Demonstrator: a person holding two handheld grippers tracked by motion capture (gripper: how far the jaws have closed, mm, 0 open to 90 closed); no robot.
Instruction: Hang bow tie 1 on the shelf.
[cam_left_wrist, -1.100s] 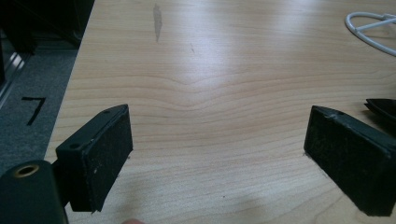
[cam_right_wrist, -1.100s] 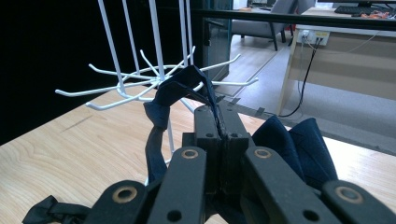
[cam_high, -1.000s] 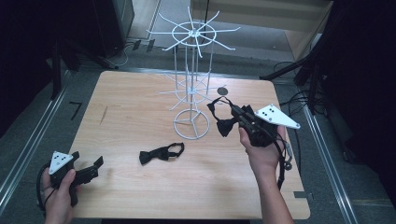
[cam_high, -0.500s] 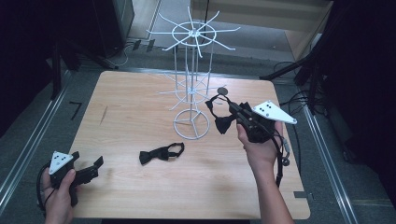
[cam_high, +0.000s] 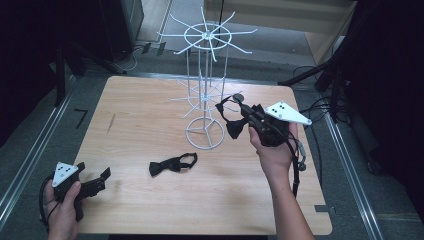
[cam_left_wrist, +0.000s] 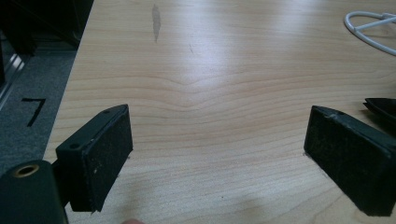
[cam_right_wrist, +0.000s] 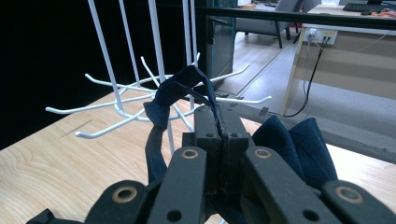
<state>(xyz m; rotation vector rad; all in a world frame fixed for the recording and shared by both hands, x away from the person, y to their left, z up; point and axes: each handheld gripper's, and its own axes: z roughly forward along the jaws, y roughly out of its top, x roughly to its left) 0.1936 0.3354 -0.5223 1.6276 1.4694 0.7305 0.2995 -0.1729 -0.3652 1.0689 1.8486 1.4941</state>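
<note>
My right gripper (cam_high: 246, 114) is lifted above the table's right side, shut on the strap of a dark bow tie (cam_high: 235, 127) that dangles from it beside the white wire rack (cam_high: 205, 95). In the right gripper view the jaws are pressed together on the strap loop (cam_right_wrist: 180, 88), with the bow (cam_right_wrist: 299, 140) hanging at right and the rack's lower arms (cam_right_wrist: 121, 112) just beyond. A second black bow tie (cam_high: 172, 164) lies flat on the table. My left gripper (cam_high: 92, 182) rests open at the front left corner, nothing between its pads (cam_left_wrist: 105, 158).
The wooden table (cam_high: 140, 110) stands on grey floor with a metal rail (cam_high: 30, 155) at left. Cables (cam_high: 320, 107) lie off the right edge. The rack's round base ring (cam_high: 205, 132) sits mid-table.
My right gripper has carried the bow tie slightly up and left, closer to the rack's lower arms. The left gripper has stayed put.
</note>
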